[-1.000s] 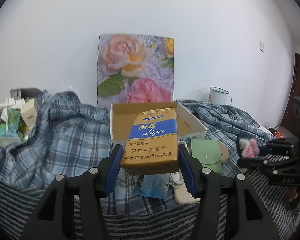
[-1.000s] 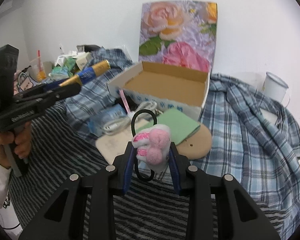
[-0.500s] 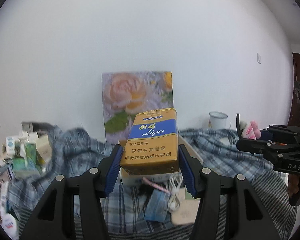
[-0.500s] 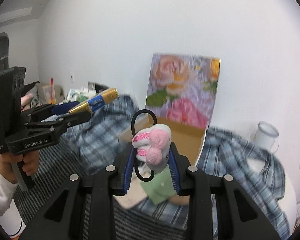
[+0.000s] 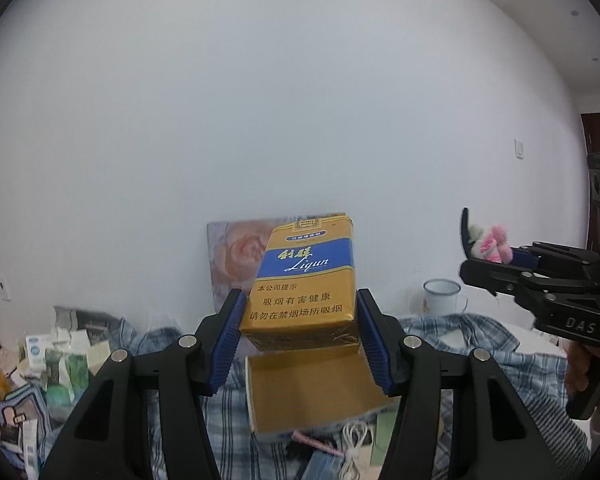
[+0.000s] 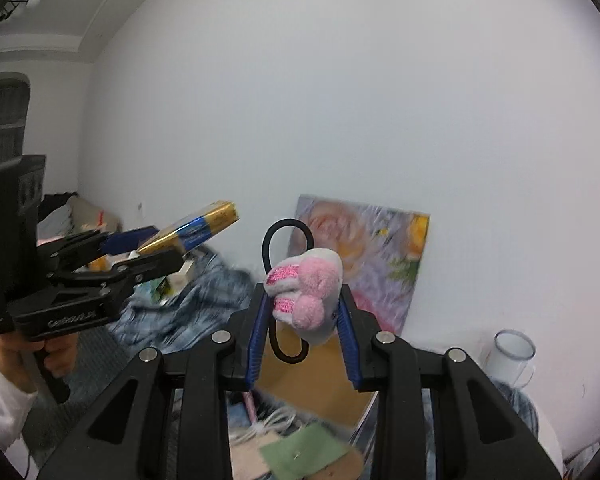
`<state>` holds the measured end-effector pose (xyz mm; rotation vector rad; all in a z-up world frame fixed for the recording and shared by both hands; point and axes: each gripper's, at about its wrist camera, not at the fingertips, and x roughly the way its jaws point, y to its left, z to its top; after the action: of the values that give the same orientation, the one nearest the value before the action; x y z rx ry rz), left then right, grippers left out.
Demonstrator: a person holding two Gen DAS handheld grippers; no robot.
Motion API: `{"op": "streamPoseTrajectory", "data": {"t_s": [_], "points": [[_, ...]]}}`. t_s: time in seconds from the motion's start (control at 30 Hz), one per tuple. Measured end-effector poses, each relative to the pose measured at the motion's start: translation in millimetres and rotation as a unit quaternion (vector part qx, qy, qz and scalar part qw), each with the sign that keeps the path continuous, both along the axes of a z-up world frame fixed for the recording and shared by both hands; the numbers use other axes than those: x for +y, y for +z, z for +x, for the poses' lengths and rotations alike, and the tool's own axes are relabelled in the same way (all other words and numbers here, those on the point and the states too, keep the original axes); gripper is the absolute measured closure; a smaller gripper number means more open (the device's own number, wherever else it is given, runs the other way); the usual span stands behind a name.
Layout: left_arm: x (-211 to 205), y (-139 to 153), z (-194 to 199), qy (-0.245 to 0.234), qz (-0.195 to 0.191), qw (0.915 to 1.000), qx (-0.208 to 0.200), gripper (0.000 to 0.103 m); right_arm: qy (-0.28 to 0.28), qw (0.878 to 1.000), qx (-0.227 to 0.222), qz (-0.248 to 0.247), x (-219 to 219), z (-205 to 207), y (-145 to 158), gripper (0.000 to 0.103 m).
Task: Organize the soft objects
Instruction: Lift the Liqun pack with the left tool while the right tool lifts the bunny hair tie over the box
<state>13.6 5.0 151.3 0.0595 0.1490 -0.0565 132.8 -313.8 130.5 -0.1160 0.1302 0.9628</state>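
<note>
My left gripper (image 5: pixel 299 312) is shut on a gold and blue cigarette pack (image 5: pixel 304 284), held up in front of the white wall; the same cigarette pack (image 6: pixel 196 232) shows at the left of the right wrist view. My right gripper (image 6: pixel 303 310) is shut on a pink and white plush hair tie (image 6: pixel 306 292) with a black elastic loop (image 6: pixel 284 232); the plush hair tie (image 5: pixel 488 242) also appears at the right of the left wrist view. An open cardboard box (image 5: pixel 320 392) lies below both grippers on the plaid cloth (image 5: pixel 480 344).
A floral panel (image 6: pixel 368 264) leans on the wall behind the box. A white enamel mug (image 5: pixel 442 300) stands at the right. Cartons and packets (image 5: pixel 60 360) crowd the left. A green pouch (image 6: pixel 304 452), a white cable (image 5: pixel 352 444) and a pink item (image 5: pixel 312 438) lie before the box.
Both grippers have risen with their objects and tilted up toward level. The wall now fills most of each view and the box and cloth have dropped to the bottom.
</note>
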Motion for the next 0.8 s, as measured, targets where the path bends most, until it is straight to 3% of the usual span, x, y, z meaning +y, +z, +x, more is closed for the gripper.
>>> {"op": "streamPoseTrajectory", "data": {"t_s": [0.5,0.8], "points": [[0.1,43.5,63.7,0.008,0.001,0.9997,-0.025,0.045,-0.042,0.998,-0.041,0.025,29.3,56.9,49.2,0.071],[9.4,25.6,100.7,0.023,-0.002,0.9997,-0.003,0.045,-0.046,0.998,-0.030,0.024,47.0,87.5,49.0,0.071]]}}
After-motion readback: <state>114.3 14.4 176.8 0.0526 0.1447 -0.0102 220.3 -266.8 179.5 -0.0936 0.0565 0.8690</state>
